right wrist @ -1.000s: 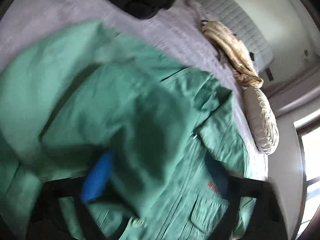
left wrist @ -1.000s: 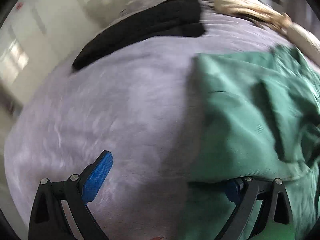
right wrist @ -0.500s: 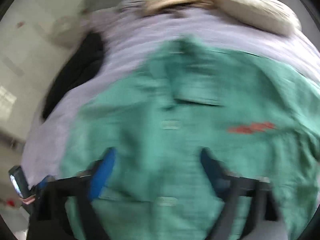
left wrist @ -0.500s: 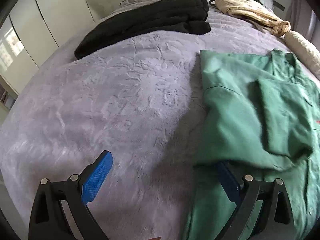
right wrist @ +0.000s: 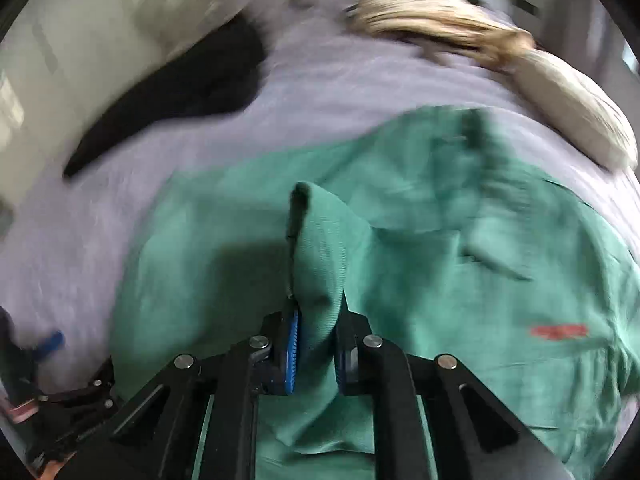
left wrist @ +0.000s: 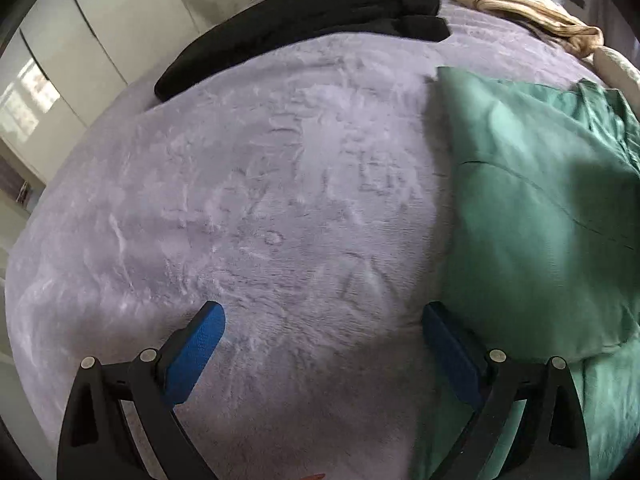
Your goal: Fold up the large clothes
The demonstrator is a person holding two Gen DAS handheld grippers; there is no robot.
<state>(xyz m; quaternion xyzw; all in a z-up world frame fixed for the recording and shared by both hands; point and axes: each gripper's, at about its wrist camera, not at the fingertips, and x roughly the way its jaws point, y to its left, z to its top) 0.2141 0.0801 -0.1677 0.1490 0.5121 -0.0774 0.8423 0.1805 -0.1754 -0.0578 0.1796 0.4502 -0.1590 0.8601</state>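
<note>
Over the green shirt (right wrist: 440, 260), right tool (right wrist: 316, 344) closing on a raised fold.

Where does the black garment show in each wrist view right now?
Left wrist: black garment lies along the top centre, on the far side of the lilac bedspread.
Right wrist: black garment at upper left, blurred.
Shared landmark: the green shirt, nearer the camera and to the garment's right in both.

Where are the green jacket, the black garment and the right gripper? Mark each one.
green jacket (right wrist: 460, 280): right wrist view, on its front panel.
black garment (left wrist: 320, 12): left wrist view, mid-fabric.
right gripper (right wrist: 318, 354): right wrist view, closing on a green fold.
</note>
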